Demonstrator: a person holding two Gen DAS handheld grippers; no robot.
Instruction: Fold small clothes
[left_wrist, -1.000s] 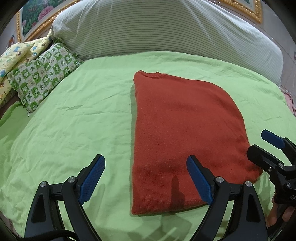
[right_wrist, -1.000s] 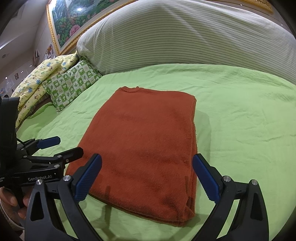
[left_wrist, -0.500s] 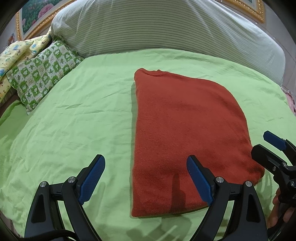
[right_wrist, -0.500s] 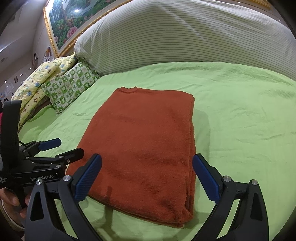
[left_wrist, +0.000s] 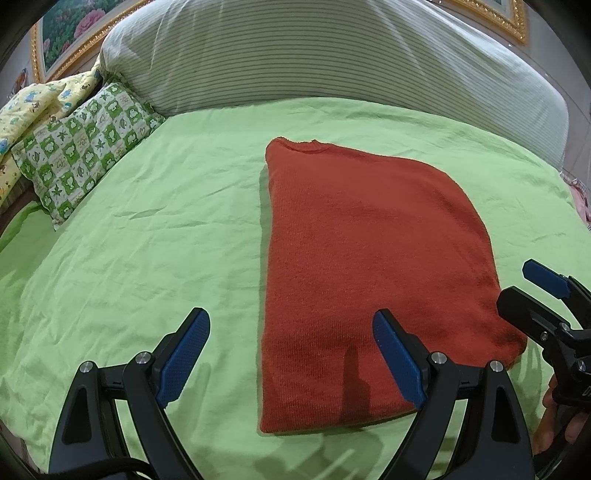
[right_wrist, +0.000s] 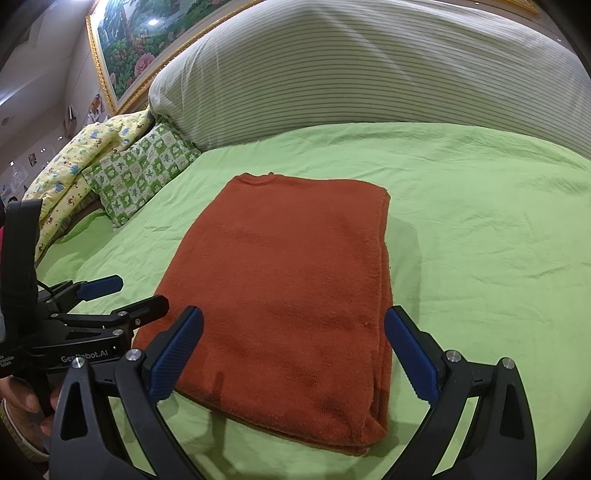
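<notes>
While both pairs of jaws are held spread and empty, the folded rust-red sweater (right_wrist: 291, 295) is seen flat on the green sheet (right_wrist: 480, 229), just ahead of the right gripper (right_wrist: 293, 354) and ahead-right of the left gripper (left_wrist: 291, 356)

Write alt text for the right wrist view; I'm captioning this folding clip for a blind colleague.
A rust-orange knit sweater, folded into a long rectangle, lies flat on a light green bedsheet, just ahead of the open right gripper. The open left gripper hangs at the left edge, empty. A striped bolster and a green checked pillow sit behind.
</notes>
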